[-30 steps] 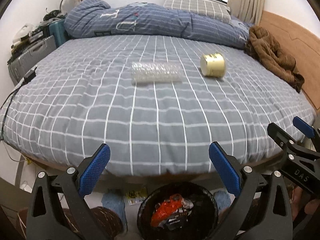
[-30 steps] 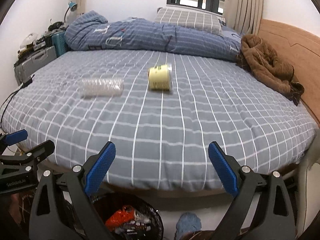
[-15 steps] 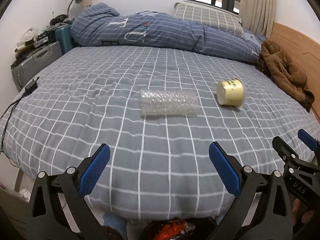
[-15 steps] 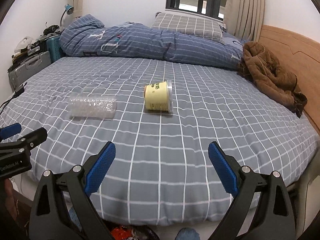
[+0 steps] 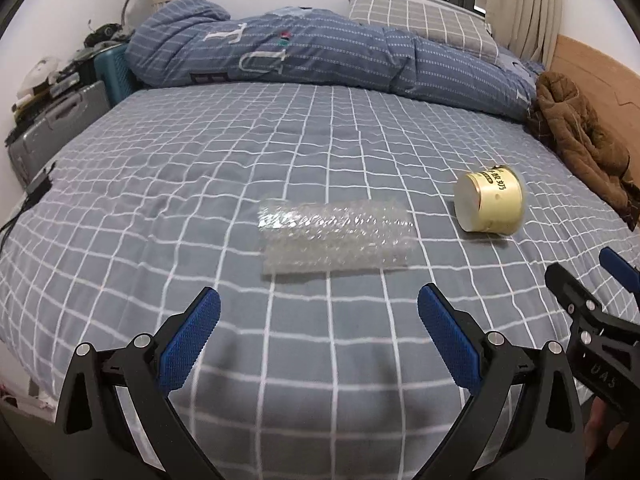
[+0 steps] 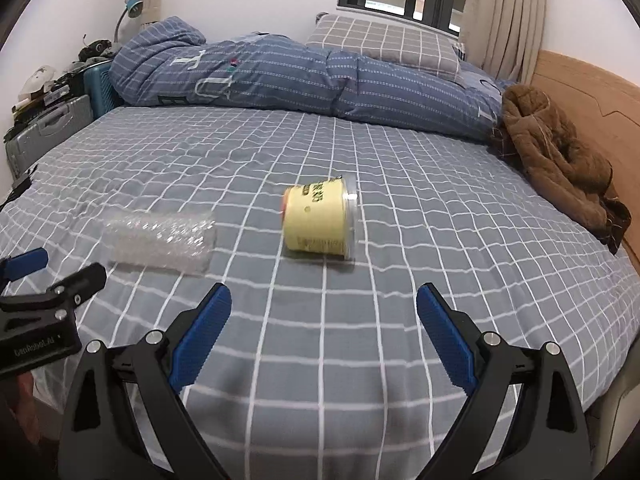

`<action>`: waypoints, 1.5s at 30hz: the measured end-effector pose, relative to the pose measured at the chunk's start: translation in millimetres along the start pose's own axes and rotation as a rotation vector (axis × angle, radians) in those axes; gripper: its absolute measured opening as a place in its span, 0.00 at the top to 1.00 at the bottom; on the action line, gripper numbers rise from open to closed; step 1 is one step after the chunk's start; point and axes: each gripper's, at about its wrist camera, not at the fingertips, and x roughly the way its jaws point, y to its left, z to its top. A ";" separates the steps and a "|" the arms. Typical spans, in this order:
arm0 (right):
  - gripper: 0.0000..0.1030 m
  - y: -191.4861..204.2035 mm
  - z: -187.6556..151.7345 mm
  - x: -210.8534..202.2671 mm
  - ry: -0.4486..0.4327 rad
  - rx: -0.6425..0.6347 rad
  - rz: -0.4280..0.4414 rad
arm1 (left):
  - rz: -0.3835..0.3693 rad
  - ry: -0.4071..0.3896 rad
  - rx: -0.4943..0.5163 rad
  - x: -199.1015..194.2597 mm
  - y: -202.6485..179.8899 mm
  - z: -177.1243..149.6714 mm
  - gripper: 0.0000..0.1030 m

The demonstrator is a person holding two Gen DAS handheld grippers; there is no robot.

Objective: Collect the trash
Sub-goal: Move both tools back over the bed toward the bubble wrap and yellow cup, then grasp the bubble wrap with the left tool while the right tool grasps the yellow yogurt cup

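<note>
A clear roll of bubble wrap [image 5: 335,236] lies on the grey checked bed [image 5: 200,184], straight ahead of my left gripper [image 5: 318,340], which is open and empty a short way before it. A yellow cup [image 6: 318,222] lies on its side in the middle of the bed [image 6: 440,240], ahead of my right gripper [image 6: 323,338], also open and empty. The bubble wrap [image 6: 160,244] shows to the cup's left in the right wrist view, and the cup [image 5: 490,202] to the right in the left wrist view. Each gripper appears at the edge of the other's view.
A rolled blue duvet [image 5: 320,56] and a checked pillow [image 5: 420,20] lie along the far side. A brown jacket [image 6: 556,160] is heaped by the wooden headboard [image 6: 592,92] at right. Suitcases [image 5: 56,128] and clutter stand beyond the bed's left edge.
Both grippers have risen and moved forward over the bed toward the bubble wrap and cup. The black bin with red trash below has dropped out of view.
</note>
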 end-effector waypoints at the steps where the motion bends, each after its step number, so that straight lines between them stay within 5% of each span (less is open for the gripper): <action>1: 0.13 -2.5 4.0 6.4 0.004 0.005 0.000 | -0.002 0.003 0.003 4.8 -1.8 2.8 0.06; 20: 0.13 -26.4 40.2 71.6 0.043 0.057 -0.001 | 0.013 0.094 0.028 89.8 -37.2 40.0 0.06; 32: 0.13 -13.8 49.9 92.6 0.061 0.049 0.030 | 0.045 0.109 0.008 119.4 -24.8 54.6 0.06; 45: 0.13 4.9 51.6 123.8 0.121 0.034 0.035 | 0.010 0.159 -0.027 145.4 -1.6 61.5 0.37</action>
